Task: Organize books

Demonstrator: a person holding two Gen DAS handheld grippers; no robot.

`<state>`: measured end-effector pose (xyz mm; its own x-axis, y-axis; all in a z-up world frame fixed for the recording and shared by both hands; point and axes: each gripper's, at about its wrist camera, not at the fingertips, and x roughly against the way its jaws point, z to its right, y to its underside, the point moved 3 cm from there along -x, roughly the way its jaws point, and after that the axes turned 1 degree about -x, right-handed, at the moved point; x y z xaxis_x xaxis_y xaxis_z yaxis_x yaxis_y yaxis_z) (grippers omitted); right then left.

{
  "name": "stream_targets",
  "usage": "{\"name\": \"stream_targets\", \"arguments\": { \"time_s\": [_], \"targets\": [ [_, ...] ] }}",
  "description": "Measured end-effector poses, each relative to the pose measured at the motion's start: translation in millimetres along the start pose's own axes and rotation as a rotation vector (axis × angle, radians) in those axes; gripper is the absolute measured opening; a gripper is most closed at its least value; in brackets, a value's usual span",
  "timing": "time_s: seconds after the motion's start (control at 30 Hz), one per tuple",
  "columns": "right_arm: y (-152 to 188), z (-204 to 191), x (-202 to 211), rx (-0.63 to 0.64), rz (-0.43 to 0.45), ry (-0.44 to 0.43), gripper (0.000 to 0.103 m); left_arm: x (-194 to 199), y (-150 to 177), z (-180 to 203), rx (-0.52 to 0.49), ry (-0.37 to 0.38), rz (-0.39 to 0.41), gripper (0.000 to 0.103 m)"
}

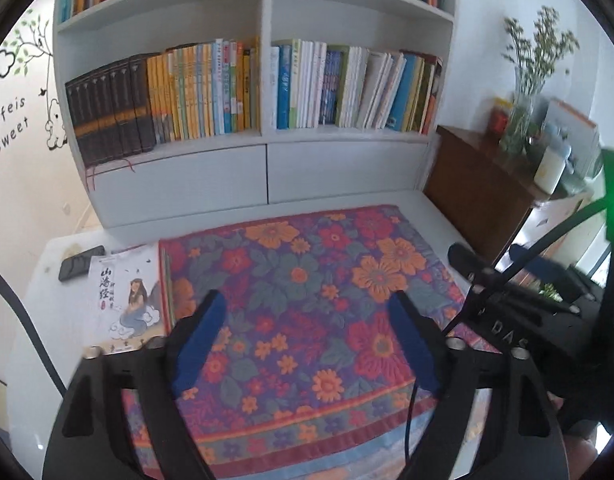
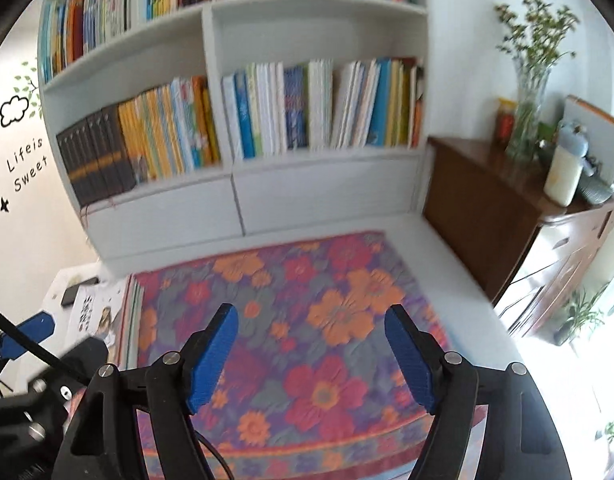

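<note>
the books (image 1: 243, 88) stand upright in a white bookshelf (image 1: 263, 136), filling both compartments of the lower shelf at twelve o'clock: dark volumes at the far left, then yellow and orange spines, then blue and white ones leaning in the right compartment. more spines crowd the shelf above. one loose book (image 1: 125, 300) lies flat at nine o'clock, on the white surface just beside the floral cloth (image 1: 307, 288); its cover shows a drawn figure and chinese characters too small to read surely. a dark phone (image 1: 80, 267) lies near it.

the left gripper (image 1: 307, 340) hangs over the cloth, blue pads spread wide, nothing between them. the right gripper (image 2: 311, 356) likewise stands apart and empty.

at ten o'clock wall lettering (image 1: 7, 124) reads "lifeis sweet". the right gripper's body, seen from the left, bears "das". a vase (image 2: 527, 112) stands on a brown cabinet (image 2: 479, 208) at two o'clock.
</note>
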<state>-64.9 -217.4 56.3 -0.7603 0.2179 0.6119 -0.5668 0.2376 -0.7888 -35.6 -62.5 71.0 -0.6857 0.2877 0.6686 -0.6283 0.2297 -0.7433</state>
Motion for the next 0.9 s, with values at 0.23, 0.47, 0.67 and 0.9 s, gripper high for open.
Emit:
{"name": "stream_targets", "arguments": {
  "time_s": [0.23, 0.47, 0.67, 0.9],
  "targets": [
    [3, 29, -16, -0.007, -0.058, -0.027, 0.075, -32, 13, 21, 0.068, 0.002, -0.135, 0.091],
    [11, 45, -23, 0.026, -0.09, -0.025, 0.075, -46, 19, 29, 0.103, -0.042, -0.172, 0.091],
    [11, 46, -28, 0.052, -0.096, -0.029, 0.075, -52, 18, 31, 0.096, -0.077, -0.173, 0.091],
    [10, 48, -37, 0.058, -0.122, -0.04, 0.075, -55, 15, 30, 0.108, -0.095, -0.173, 0.091]
  ]
}}
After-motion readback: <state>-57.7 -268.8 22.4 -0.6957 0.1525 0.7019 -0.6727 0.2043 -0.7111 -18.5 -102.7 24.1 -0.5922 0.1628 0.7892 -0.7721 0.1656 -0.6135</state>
